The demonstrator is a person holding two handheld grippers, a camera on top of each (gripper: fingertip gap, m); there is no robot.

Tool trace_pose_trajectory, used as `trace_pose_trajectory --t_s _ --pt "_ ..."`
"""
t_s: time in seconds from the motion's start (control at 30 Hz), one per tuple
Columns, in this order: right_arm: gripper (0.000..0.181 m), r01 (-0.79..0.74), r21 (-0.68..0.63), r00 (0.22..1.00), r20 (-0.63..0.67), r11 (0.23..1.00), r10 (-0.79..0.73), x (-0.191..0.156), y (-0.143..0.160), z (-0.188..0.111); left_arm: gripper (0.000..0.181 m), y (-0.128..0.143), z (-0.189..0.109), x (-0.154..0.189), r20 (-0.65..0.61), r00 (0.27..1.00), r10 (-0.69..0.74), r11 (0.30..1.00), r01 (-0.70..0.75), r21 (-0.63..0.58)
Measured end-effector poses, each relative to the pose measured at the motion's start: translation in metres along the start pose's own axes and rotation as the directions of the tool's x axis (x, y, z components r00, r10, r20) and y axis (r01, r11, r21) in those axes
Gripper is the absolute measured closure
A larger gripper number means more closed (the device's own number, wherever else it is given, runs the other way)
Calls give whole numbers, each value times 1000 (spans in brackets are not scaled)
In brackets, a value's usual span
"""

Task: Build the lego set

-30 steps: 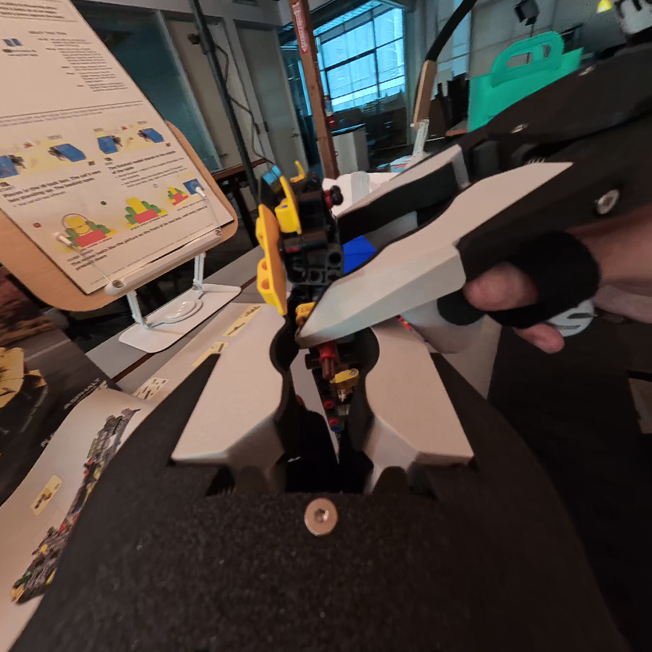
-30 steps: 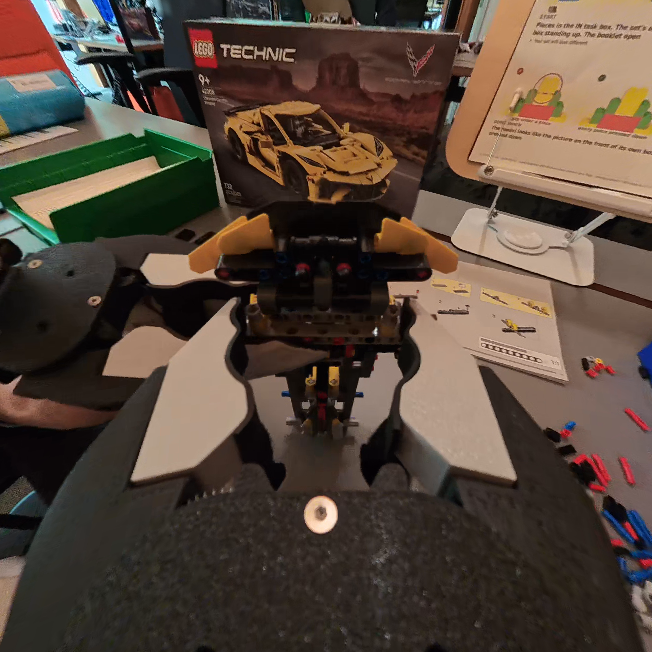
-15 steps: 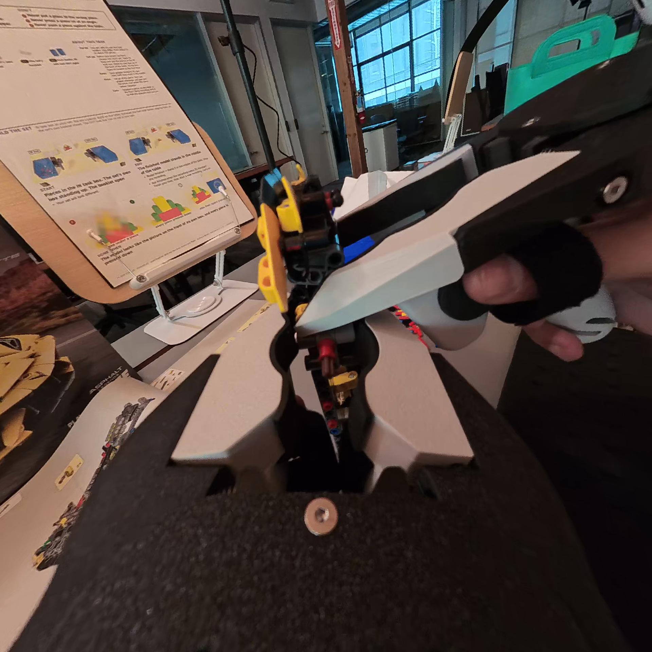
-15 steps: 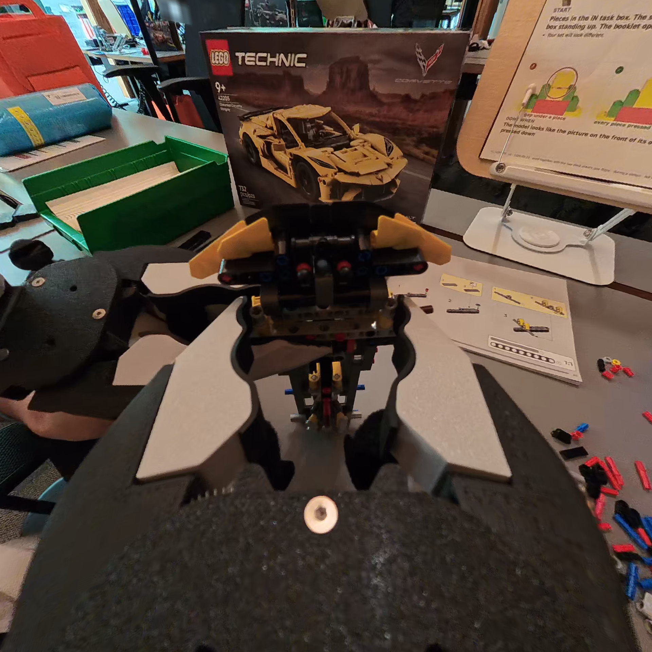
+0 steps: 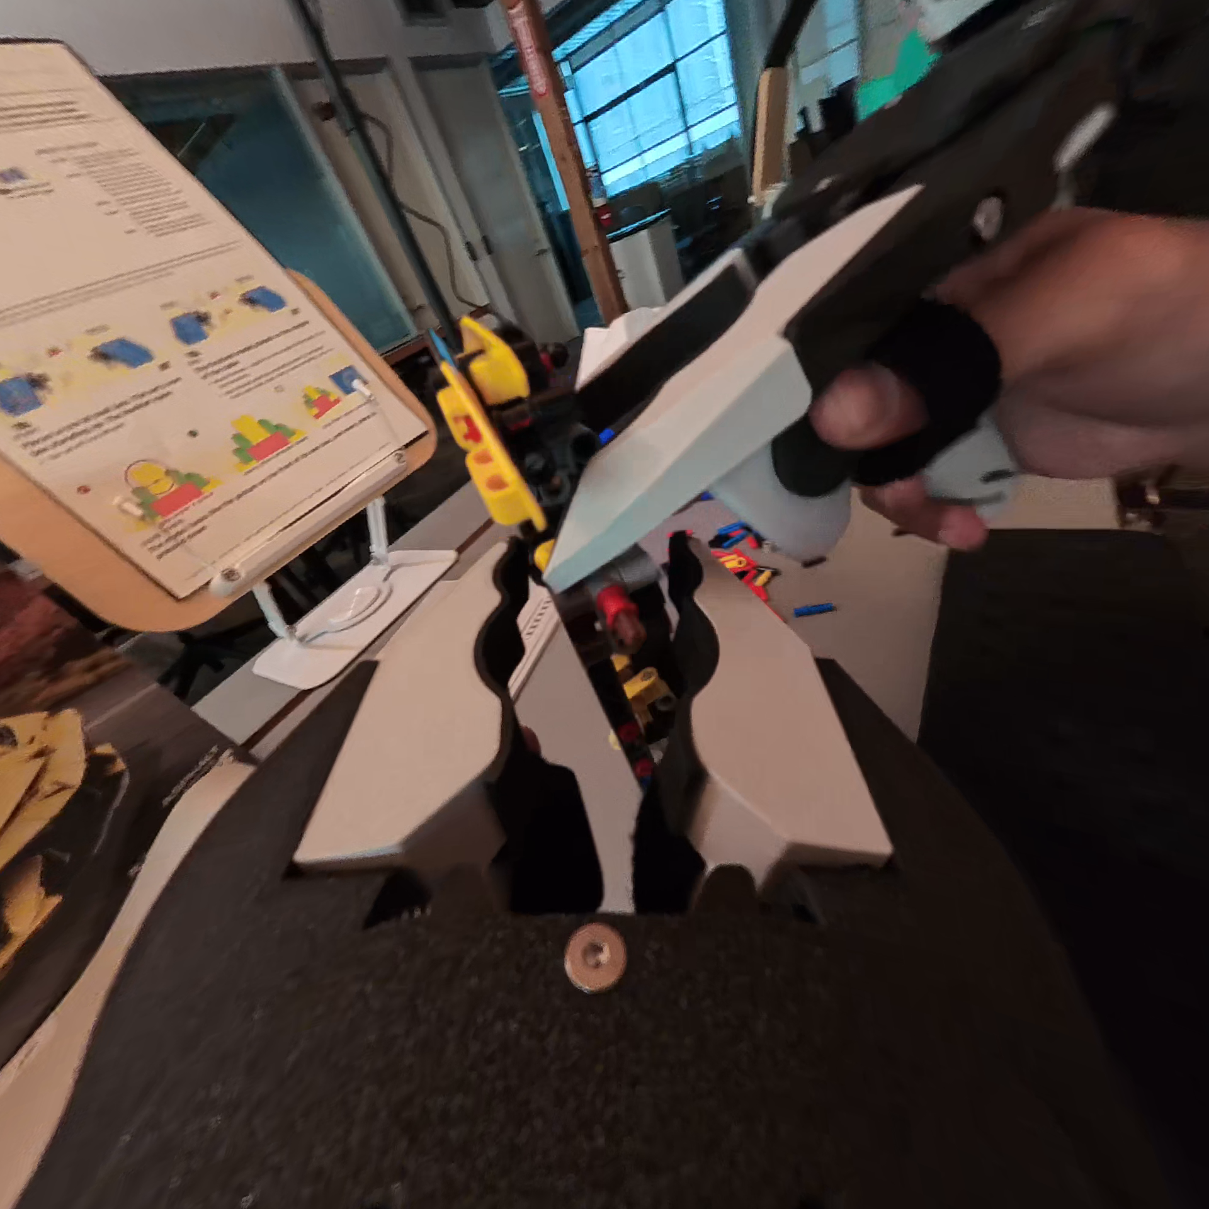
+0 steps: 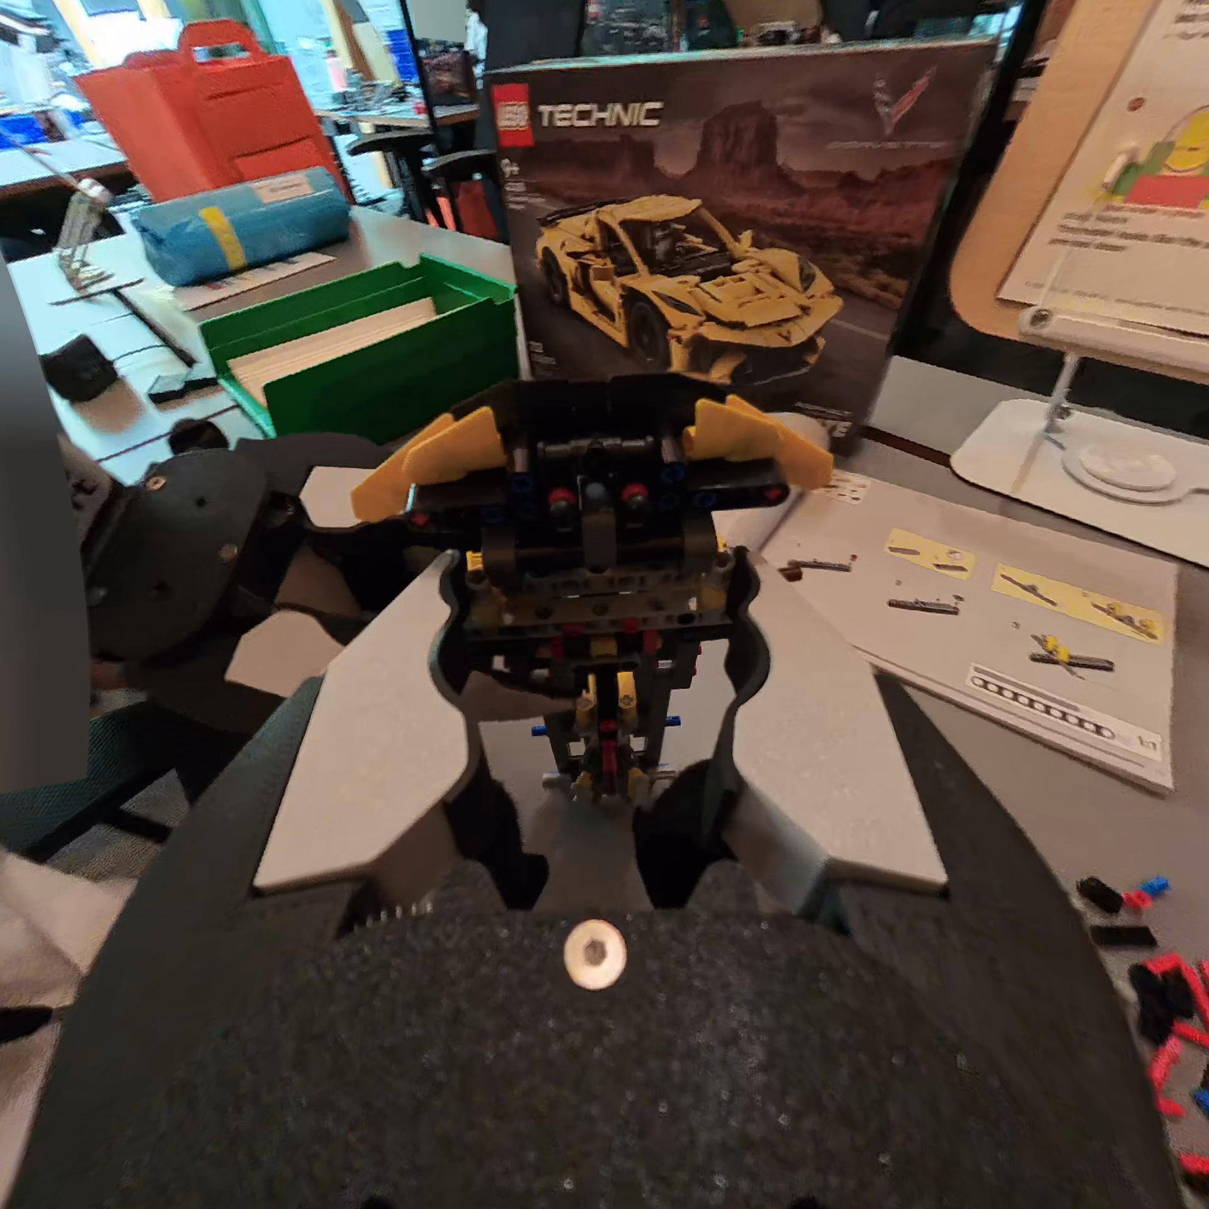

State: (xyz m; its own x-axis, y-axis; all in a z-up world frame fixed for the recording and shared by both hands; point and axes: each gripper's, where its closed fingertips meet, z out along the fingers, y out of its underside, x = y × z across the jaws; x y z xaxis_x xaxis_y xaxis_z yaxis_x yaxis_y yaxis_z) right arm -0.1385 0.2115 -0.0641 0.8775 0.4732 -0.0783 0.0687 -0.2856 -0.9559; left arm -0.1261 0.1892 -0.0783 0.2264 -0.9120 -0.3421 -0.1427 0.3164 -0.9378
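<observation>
A grey worktable (image 6: 1020, 844) in a cluttered workshop. Above it, the black-and-yellow lego assembly (image 6: 592, 523) is held off the surface, long axis running toward the right wrist camera, yellow panels outward. The right gripper (image 6: 598, 582) clamps its sides; the left gripper (image 5: 589, 589) — fingers narrowly apart — seems to pinch its spine. A hand (image 5: 1020, 386) grips the right tool's handle. Behind stand the printed set box (image 6: 733, 216), booklet (image 6: 1020, 628) and instruction stand (image 5: 163, 366).

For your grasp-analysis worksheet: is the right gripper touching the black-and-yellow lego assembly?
Touching. The right wrist view shows the right gripper with both grey fingers pressed against the sides of the black-and-yellow lego assembly.
</observation>
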Motion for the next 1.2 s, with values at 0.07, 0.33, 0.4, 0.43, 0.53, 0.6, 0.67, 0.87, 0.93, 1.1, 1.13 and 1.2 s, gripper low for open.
trace_pose_trajectory --t_s 0.07,0.33,0.4,0.43,0.53,0.6,0.67,0.87,0.93,1.1,1.13,1.2 --pt "103 33 8 996 88 999 -34 -1 0 0 133 -1 -2 4 -91 995 -45 999 47 25" --pt "103 135 55 920 364 989 -146 -5 4 -12 96 -2 -17 11 -543 780 -310 939 340 -48" --pt "102 156 45 903 399 987 -161 -6 4 -12 95 -4 -15 10 -589 750 -300 938 345 -39" --pt "102 160 41 895 415 986 -163 -6 4 -11 96 -7 -14 8 -605 737 -302 935 353 -37" --pt "102 167 46 873 457 985 -169 -6 3 -9 98 -12 -11 0 -642 704 -303 928 371 -31" --pt "102 174 48 860 478 984 -176 -7 3 -9 101 -8 -8 -1 -644 718 -264 945 325 -26" --pt "102 174 38 859 483 984 -171 -6 2 -8 103 -5 -6 -2 -636 739 -223 958 286 -3" --pt "101 219 -8 843 506 976 -184 -6 3 -7 103 -4 -7 -6 -657 731 -185 966 257 13" --pt "101 235 -22 838 511 972 -191 -7 3 -5 98 -4 -7 -8 -656 729 -196 964 267 10" --pt "101 242 -39 828 529 970 -185 -7 3 -3 100 -9 -7 -17 -639 731 -239 942 334 30" --pt "101 254 -34 821 536 967 -197 -9 3 -3 101 -11 -7 -20 -632 736 -240 939 343 42" --pt "101 281 -30 807 548 959 -219 -14 4 -3 101 -12 -8 -20 -633 741 -225 943 329 50"
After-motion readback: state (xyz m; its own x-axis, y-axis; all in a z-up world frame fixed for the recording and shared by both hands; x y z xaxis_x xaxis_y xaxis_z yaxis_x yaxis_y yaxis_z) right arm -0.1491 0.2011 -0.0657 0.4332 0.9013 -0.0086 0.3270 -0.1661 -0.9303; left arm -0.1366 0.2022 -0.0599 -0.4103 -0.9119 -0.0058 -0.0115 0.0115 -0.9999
